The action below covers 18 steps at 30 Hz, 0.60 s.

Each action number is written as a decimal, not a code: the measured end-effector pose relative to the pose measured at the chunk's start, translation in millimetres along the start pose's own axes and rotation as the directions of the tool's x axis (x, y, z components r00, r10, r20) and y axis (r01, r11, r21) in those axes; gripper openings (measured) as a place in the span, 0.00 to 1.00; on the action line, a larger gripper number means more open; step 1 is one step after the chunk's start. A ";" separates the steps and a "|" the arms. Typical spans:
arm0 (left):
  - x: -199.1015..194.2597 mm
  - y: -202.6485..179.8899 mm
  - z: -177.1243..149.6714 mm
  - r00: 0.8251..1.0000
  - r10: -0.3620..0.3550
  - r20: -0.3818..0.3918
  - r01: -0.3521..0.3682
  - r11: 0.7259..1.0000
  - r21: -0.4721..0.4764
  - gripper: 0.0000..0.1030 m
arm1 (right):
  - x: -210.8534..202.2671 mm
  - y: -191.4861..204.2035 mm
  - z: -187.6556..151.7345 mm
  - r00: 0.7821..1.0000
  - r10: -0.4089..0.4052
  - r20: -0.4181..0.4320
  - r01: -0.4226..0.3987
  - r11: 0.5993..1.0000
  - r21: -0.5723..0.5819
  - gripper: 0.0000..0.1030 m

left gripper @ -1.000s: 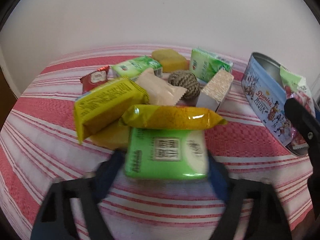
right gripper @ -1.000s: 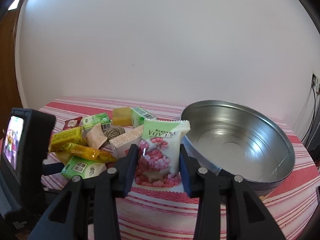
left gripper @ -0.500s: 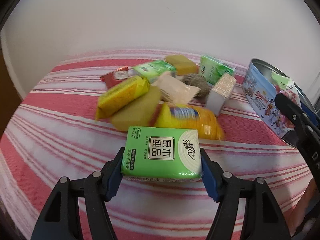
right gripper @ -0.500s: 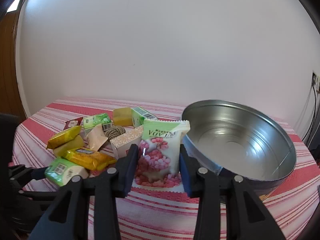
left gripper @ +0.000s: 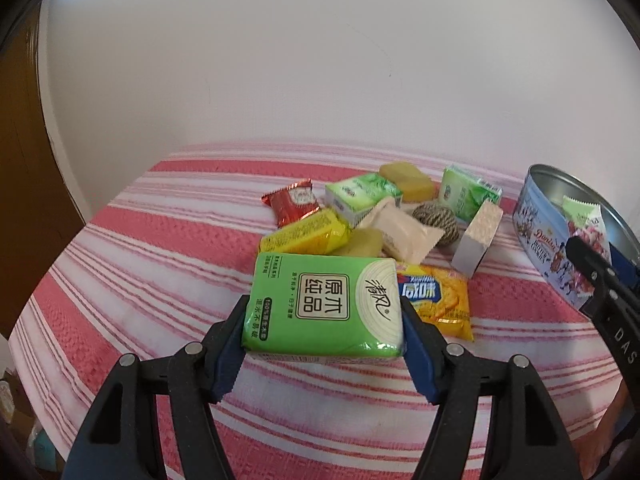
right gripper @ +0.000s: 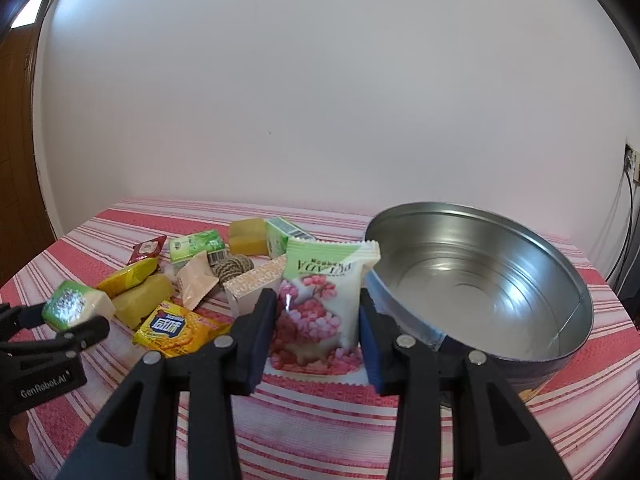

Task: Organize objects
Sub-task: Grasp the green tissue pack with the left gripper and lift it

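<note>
White wall backs one table under a red-and-white striped cloth. One round metal tin, blue printed outside and bare silver inside, stands at the cloth's 3 o'clock edge. Two grippers work here. The left gripper clamps one green tissue pack, flat and glossy with a white wood-grain corner, lifted clear of the cloth at 6 o'clock of the pile. The right gripper pinches one white snack packet printed with pink pieces, upright just beside the tin's wall. Left in the pile: two green cartons, two yellow blocks, two yellow wrappers, one white box, one beige sachet, one twine ball, one red sachet.
</note>
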<state>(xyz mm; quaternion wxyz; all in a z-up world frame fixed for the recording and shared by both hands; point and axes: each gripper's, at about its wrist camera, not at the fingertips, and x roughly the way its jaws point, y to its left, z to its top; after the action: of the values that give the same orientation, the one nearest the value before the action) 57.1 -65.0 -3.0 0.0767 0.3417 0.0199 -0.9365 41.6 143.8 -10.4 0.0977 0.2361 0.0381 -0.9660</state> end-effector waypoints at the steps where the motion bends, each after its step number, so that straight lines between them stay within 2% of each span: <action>1: -0.2 -0.7 1.5 1.000 0.001 0.007 -0.001 1.000 -0.002 0.68 | -0.6 -0.2 0.0 1.000 0.002 0.001 -0.002 1.000 0.000 0.39; 11: 0.7 -15.2 12.7 1.000 0.008 0.028 -0.007 1.000 -0.002 0.68 | -11.2 2.3 2.5 0.999 0.017 0.038 -0.016 1.000 -0.026 0.39; 18: -2.4 -38.0 25.3 0.998 -0.007 0.066 0.006 1.000 0.015 0.68 | -20.1 -17.2 10.9 0.997 0.019 0.072 -0.023 0.998 0.051 0.39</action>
<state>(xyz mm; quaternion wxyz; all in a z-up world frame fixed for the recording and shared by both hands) 36.8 -29.4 17.3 0.0716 0.3109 0.0117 -0.9477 50.6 162.7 9.0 0.1032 0.2044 0.0071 -0.9734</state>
